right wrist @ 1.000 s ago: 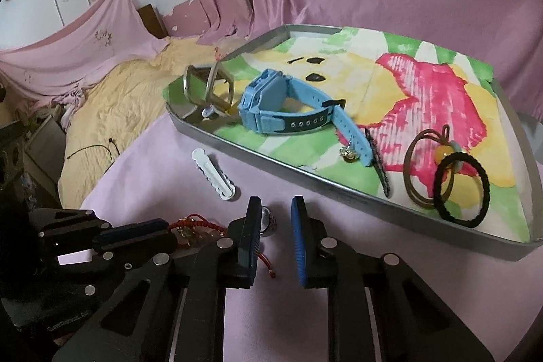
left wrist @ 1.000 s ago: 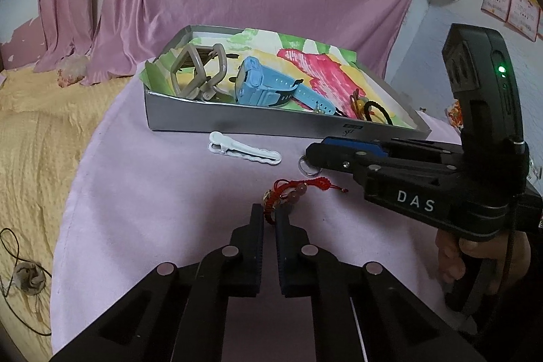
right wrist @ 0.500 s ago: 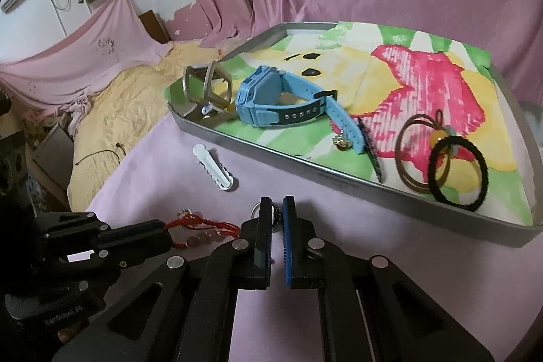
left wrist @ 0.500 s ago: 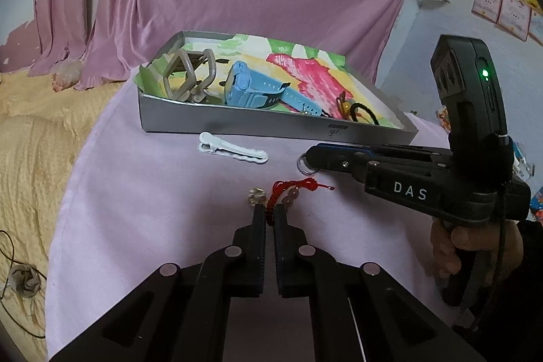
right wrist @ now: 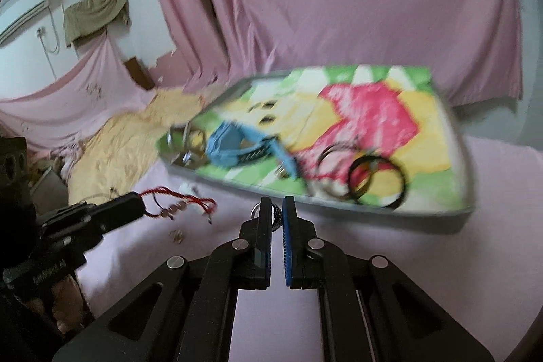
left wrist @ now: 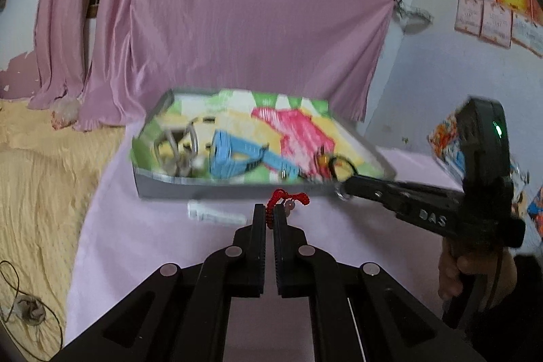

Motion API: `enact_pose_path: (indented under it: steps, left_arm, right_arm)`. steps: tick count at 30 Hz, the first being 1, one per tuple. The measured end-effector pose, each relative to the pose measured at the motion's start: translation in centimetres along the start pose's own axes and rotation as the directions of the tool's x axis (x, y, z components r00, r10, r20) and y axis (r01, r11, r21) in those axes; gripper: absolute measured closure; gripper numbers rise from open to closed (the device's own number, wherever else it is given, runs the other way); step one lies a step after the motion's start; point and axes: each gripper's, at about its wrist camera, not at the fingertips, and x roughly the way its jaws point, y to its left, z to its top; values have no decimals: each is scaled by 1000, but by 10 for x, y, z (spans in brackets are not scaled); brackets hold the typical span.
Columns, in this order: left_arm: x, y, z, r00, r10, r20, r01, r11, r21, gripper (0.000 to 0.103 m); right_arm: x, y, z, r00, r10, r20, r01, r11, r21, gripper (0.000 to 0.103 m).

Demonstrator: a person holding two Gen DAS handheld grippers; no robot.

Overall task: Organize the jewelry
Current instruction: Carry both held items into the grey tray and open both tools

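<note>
The left gripper (left wrist: 269, 216) is clamped on a red cord bracelet (left wrist: 271, 215), which loops out above its fingertips. From the right wrist view the bracelet (right wrist: 176, 204) hangs clear of the pink cloth (right wrist: 441, 260), its beads and loose ends dangling from the left gripper's (right wrist: 141, 204) tip.

The right gripper (right wrist: 276, 212) is closed on a small metal ring (right wrist: 256, 210), which sticks out at the side of its fingers; in the left wrist view the ring (left wrist: 340, 194) shows at the tip of the right gripper (left wrist: 346, 187), just in front of the tray's near wall. A hand (left wrist: 475, 273) grips the right gripper's handle.

The tray (left wrist: 163, 187) sits on the cloth beyond both grippers, lined with a bright printed sheet. Inside lie a blue watch (left wrist: 234, 156), a grey frame-like piece (left wrist: 176, 145) at the left end, and dark hair ties (right wrist: 376, 182) toward the right. Both views are blurred, so finer items in the tray cannot be told.

A white clip (left wrist: 213, 215) lies on the cloth just in front of the tray, left of the left gripper. A small pale object (right wrist: 177, 235), perhaps a bead, rests on the cloth below the hanging bracelet.
</note>
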Motion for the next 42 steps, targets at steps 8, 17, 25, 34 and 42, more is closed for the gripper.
enact_pose_path:
  steps: [8, 17, 25, 34, 42]
  left_arm:
    - [16, -12, 35, 994, 6, 109, -4, 1000, -14, 99]
    - [70, -20, 38, 999, 41, 18, -41, 999, -6, 99]
    - [90, -19, 31, 995, 65, -71, -65, 998, 6, 99]
    - [101, -14, 25, 991, 40, -125, -44, 999, -28, 98]
    - [102, -13, 26, 991, 43, -127, -47, 998, -34, 98]
  right_arm:
    - [-6, -30, 24, 995, -73, 69, 73, 997, 15, 97]
    - [20, -52, 27, 994, -105, 22, 104, 993, 46, 97]
    - [44, -58, 19, 994, -94, -54, 97, 993, 63, 97]
    - [45, -59, 18, 993, -105, -59, 109, 992, 67, 97]
    - [47, -58, 17, 990, -119, -72, 123, 991, 54, 96]
